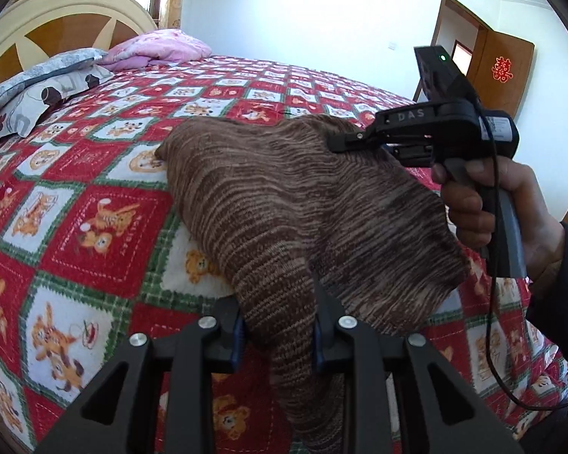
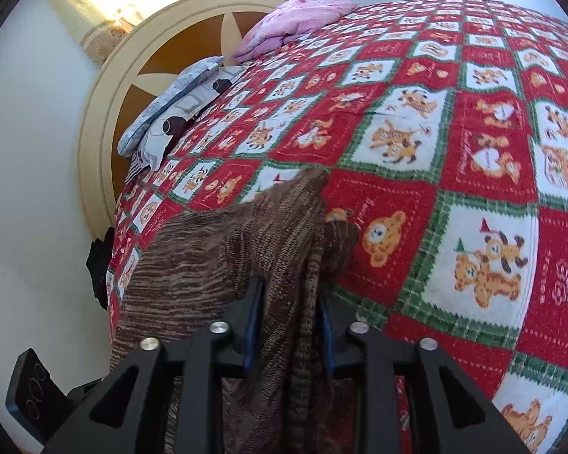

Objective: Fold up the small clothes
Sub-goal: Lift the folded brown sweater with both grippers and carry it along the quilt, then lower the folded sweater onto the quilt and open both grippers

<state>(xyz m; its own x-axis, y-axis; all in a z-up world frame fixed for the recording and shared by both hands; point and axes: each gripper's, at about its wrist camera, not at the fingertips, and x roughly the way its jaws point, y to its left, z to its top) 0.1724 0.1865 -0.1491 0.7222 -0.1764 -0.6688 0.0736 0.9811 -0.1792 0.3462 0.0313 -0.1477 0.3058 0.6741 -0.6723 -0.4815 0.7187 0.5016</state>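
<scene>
- Left wrist view, nearest: the left gripper (image 1: 276,335) has its blue-padded fingers (image 1: 235,335) clenched on a bunched fold of the brown striped knitted garment (image 1: 284,204), which passes between them and hangs below. Gripping an edge like this looks meant to carry that side of the cloth.
- Right wrist view, equally near: the right gripper (image 2: 289,325) has the same brown knit (image 2: 246,234) running between its fingers (image 2: 254,321). Whether the pads press or have slackened I cannot tell; cloth fills the gap.
- A little farther, the garment stretches between the two holds, its far end draped onto the bed with the red, white and green checked bear-print blanket (image 1: 94,208). Held at two points, it can be lowered flat for a fold, I judge.
- To the right, a hand (image 1: 503,212) grips the right tool's handle.
- Far left: a grey patterned pillow (image 1: 41,83), a pink quilt (image 1: 159,47) and the cream-and-brown headboard (image 1: 56,11), well clear of the work.
</scene>
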